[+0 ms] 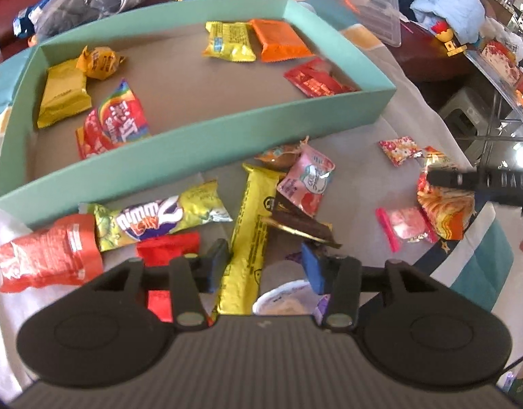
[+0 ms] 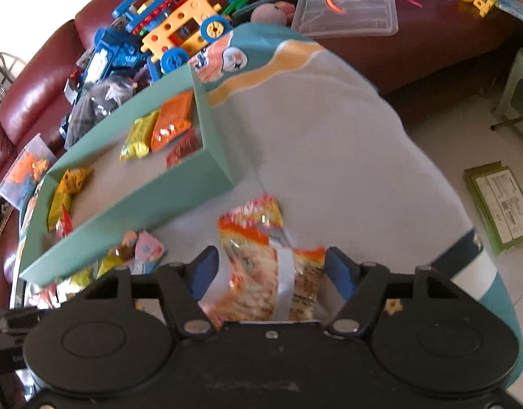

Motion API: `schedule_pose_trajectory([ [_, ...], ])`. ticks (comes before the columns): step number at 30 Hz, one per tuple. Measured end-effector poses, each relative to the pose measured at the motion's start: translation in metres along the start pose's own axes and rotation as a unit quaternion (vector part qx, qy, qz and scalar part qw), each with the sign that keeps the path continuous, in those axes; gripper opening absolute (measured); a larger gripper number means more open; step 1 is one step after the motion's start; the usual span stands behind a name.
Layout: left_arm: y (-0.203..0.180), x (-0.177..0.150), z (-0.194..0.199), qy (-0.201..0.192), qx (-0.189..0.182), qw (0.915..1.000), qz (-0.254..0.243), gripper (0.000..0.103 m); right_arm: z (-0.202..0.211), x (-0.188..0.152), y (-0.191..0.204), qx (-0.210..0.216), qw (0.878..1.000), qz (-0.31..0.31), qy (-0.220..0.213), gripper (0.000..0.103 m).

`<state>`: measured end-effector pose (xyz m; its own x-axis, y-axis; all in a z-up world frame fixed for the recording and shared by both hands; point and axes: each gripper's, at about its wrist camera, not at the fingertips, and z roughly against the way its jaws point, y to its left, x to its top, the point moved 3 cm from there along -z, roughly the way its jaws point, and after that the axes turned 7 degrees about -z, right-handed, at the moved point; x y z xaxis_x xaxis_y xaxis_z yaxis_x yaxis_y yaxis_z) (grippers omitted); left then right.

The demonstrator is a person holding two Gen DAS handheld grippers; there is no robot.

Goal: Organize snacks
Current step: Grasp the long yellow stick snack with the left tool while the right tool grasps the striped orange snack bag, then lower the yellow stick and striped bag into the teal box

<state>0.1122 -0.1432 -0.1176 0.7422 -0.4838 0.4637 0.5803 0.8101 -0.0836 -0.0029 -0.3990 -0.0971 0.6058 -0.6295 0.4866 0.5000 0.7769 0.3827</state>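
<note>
A teal box (image 1: 206,143) holds several snacks; its front wall (image 2: 152,197) also shows in the right wrist view. More snacks lie loose on the grey cloth in front of it. My left gripper (image 1: 266,266) points down over a long yellow bar (image 1: 251,225). The bar lies between the pads, close to the left one, with bare cloth between it and the right one. A dark brown wrapper (image 1: 302,226) lies by the right pad. My right gripper (image 2: 273,266) has both pads against an orange noodle-snack pack (image 2: 261,266) that rests on the cloth. One of its fingers (image 1: 445,179) crosses that pack (image 1: 445,204).
Loose on the cloth are a red pouch (image 1: 46,255), a green-yellow bar (image 1: 159,220), a pink packet (image 1: 305,184) and small pink candies (image 1: 406,223). Toy vehicles (image 2: 166,34) and a clear bin (image 2: 346,3) lie on the red sofa behind. The cloth edge drops off at right.
</note>
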Motion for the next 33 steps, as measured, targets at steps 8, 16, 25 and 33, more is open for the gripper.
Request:
schedule_pose_trajectory([
  [8, -0.008, 0.005, -0.016, 0.018, 0.028, 0.999, -0.03, 0.043, -0.001, -0.014, -0.005, 0.002, 1.0, 0.003, -0.003, 0.067],
  [16, -0.018, -0.001, -0.001, -0.002, 0.029, 0.9992, -0.026, 0.019, 0.007, -0.014, 0.004, 0.02, 0.999, 0.024, -0.017, 0.037],
  [25, 0.005, -0.004, 0.035, -0.036, 0.015, 0.9991, 0.019, 0.019, 0.03, -0.005, 0.014, 0.039, 0.998, 0.028, -0.041, 0.036],
  [33, 0.027, 0.002, 0.068, -0.076, 0.004, 0.9958, 0.051, 0.019, 0.04, 0.013, 0.055, 0.073, 0.995, 0.052, -0.052, 0.036],
])
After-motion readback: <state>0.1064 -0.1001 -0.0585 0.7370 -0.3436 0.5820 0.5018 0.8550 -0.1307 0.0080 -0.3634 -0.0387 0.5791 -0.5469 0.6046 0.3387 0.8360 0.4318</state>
